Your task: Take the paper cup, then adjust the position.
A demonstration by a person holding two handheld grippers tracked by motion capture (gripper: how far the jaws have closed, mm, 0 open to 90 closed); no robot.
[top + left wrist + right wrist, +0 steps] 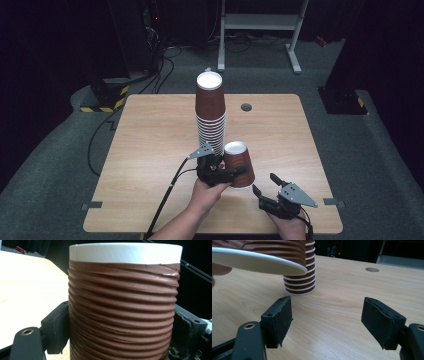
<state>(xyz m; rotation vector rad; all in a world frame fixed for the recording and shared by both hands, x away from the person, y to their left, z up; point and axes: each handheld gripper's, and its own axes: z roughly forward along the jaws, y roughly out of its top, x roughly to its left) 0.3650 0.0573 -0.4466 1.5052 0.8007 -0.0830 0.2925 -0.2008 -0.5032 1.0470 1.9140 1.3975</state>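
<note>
Wooden desk [150, 150] in dark room, left hand-held gripper [223, 172] clamped on inverted brown cup [238, 162] just right of cup stack [210, 112], right hand-held gripper [265, 186] spread wide, empty, near the front edge.

Wooden table [150, 150]: light-grained top, rounded corners, standing on grey carpet [45, 190]. A round grommet hole [246, 107] sits near the far edge. Grey brackets project from the near edge, one at the left [92, 205] and one at the right [330, 201]. Behind the table, a white metal frame [260, 30] stands on the floor. Yellow-and-black hazard tape [107, 102] marks a dark base at the far left. Black cables [162, 70] trail across the carpet there.
</note>
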